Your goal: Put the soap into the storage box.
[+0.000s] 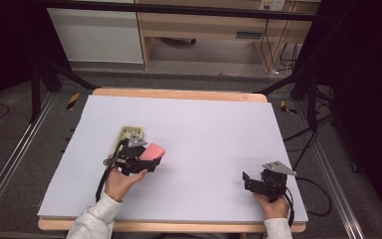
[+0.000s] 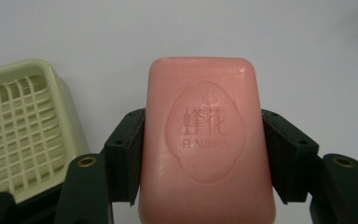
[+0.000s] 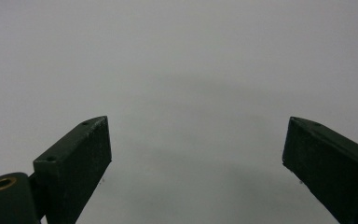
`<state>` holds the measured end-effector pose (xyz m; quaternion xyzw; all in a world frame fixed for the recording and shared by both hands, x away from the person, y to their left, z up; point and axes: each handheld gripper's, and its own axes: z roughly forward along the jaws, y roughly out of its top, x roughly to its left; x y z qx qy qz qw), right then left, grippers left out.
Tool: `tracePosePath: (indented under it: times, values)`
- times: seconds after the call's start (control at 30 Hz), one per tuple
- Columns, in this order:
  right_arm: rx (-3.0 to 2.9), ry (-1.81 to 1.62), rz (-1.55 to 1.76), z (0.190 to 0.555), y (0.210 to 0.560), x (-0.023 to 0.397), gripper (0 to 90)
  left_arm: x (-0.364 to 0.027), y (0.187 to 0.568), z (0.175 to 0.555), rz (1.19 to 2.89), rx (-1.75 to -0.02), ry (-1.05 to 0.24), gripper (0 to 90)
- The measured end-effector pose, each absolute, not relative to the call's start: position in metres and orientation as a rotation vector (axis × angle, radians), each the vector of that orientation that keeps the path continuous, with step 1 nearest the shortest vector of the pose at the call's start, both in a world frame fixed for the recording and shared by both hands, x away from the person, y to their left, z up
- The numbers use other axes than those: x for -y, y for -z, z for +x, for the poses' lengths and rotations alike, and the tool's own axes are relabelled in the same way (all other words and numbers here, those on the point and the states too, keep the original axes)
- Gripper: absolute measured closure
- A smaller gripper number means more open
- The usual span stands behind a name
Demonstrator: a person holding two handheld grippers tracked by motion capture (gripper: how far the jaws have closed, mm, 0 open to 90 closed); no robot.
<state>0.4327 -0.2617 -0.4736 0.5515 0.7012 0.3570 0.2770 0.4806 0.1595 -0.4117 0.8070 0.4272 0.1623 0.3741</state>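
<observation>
A pink bar of soap [image 2: 207,140] with an embossed oval stamp sits between the jaws of my left gripper [image 2: 200,154], which is shut on its two long sides. From above, the soap [image 1: 153,151] sticks out to the right of the left gripper [image 1: 146,160], just right of a pale green soap dish [image 1: 128,133] with a slatted grid. That dish [image 2: 18,130] lies at the left of the left gripper view, with nothing in it. My right gripper [image 1: 247,180] rests at the table's front right, jaws wide apart with nothing between them [image 3: 196,158].
A pale grey sheet [image 1: 204,129] covers the wooden table, whose edge [image 1: 179,93] shows at the back. Black frame legs and cables stand on the floor at both sides. A wooden cabinet [image 1: 204,30] is behind the table.
</observation>
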Motion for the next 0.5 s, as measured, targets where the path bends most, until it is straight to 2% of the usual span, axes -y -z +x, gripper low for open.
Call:
tracePosePath:
  times: [0.5]
  values:
    - [-1.885, -0.959, 1.479, 0.433, 0.474, 0.261, 8.1, -0.178, 0.407, 0.491, 2.008, -1.155, -0.44, 37.1]
